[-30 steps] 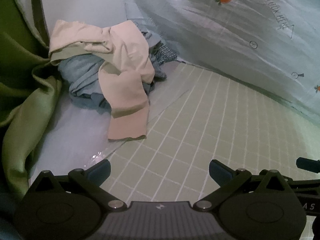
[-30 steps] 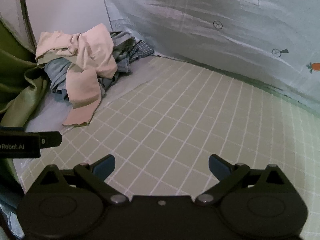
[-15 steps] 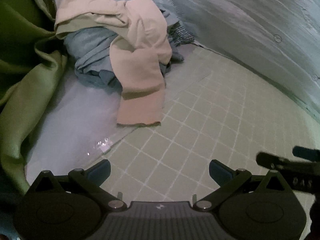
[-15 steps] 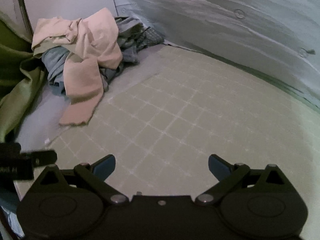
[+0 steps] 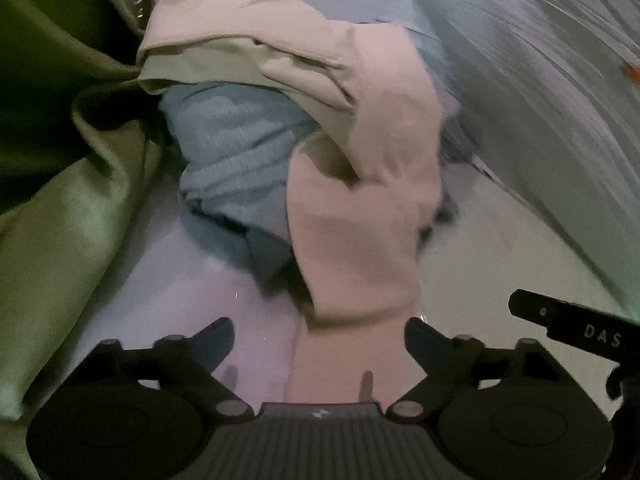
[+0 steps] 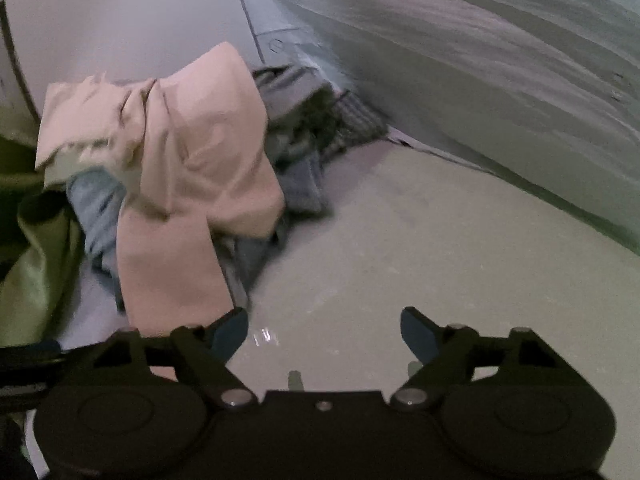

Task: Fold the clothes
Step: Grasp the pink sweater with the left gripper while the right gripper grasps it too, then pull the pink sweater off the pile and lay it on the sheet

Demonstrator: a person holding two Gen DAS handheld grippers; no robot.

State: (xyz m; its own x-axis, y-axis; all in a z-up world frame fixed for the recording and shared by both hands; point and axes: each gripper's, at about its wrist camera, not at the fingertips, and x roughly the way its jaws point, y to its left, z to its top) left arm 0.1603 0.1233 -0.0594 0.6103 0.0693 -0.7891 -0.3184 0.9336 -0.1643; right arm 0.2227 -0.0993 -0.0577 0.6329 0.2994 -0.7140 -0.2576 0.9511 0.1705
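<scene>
Beneath the left wrist camera, the left tongs stand wide apart and hold nothing; their jaws have just been closing a little, and the hanging end of the pink garment lies between them, though the pads do not press on it. That garment is a soft, matte knit, draped in a long band over a heap of clothes. Under it sits a ribbed light-blue knit, crumpled and thick. A glossy green cloth falls in smooth folds on the left. The likely slip here is a pinch on only the loose tail, so the pink piece would drag the blue one along, or the jaws might catch both layers at once.

From the right wrist camera, the right tongs are likewise well open and empty, their jaws having just closed somewhat over bare pale surface; the pink garment's tail sits just beside the left finger. Darker grey and checked pieces are wedged behind the heap, against a pale blue sheet. Blur hides fine detail, so a misjudged edge is possible.
</scene>
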